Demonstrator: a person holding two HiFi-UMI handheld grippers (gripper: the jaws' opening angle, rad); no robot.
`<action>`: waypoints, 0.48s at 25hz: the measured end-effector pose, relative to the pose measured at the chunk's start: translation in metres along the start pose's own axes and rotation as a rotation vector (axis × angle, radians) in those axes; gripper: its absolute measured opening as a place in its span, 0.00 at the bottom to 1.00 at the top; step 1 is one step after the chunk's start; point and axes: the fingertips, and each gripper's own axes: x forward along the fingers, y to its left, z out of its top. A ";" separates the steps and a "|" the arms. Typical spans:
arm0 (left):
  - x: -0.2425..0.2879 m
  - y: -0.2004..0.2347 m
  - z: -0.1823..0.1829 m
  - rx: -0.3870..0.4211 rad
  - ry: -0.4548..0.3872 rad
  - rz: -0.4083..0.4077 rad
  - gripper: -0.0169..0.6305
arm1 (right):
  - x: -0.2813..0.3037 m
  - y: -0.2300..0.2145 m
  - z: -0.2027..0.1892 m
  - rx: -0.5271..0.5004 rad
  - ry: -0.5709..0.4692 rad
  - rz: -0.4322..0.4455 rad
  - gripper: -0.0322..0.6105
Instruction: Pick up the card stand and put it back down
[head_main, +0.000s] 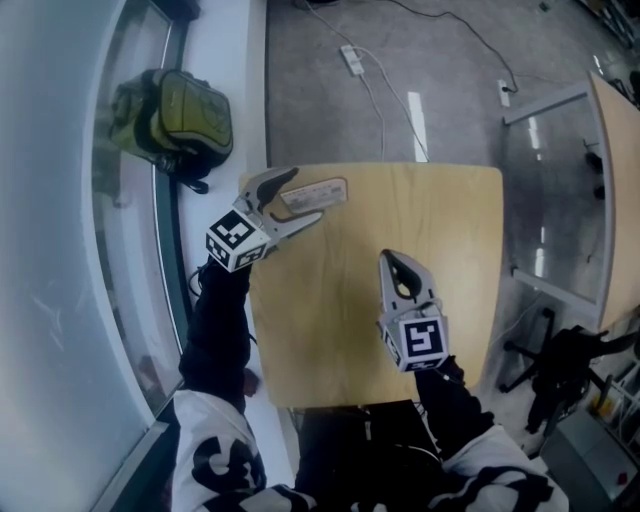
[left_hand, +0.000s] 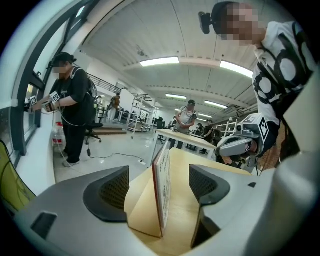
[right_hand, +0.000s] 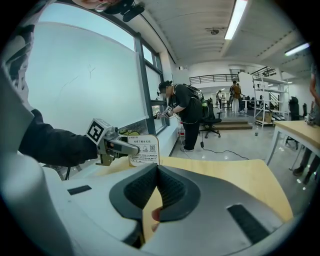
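The card stand (head_main: 325, 191), a small white printed card on a base, stands upright near the far left corner of the wooden table (head_main: 420, 230). My left gripper (head_main: 303, 196) is open around it. In the left gripper view the card stand (left_hand: 162, 185) sits between the two pads (left_hand: 112, 192) with a gap on each side. My right gripper (head_main: 398, 265) hovers over the middle of the table, shut with nothing in it. The right gripper view shows its shut jaws (right_hand: 157, 185), with the card stand (right_hand: 144, 150) and the left gripper (right_hand: 122, 146) beyond them.
A green backpack (head_main: 175, 120) lies on the window ledge left of the table. A power strip (head_main: 352, 58) and cables are on the floor beyond. Another table (head_main: 615, 170) and a black chair (head_main: 560, 370) stand to the right. People (left_hand: 70, 105) work further off.
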 end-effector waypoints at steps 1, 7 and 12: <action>0.004 -0.002 0.000 -0.006 -0.003 -0.019 0.63 | -0.001 0.000 -0.001 -0.002 0.002 0.000 0.08; 0.019 -0.011 0.009 -0.012 -0.046 -0.087 0.41 | -0.005 -0.004 -0.003 -0.003 0.007 -0.008 0.08; 0.025 -0.010 0.013 -0.029 -0.068 -0.111 0.23 | -0.009 -0.006 -0.006 0.002 0.013 -0.018 0.08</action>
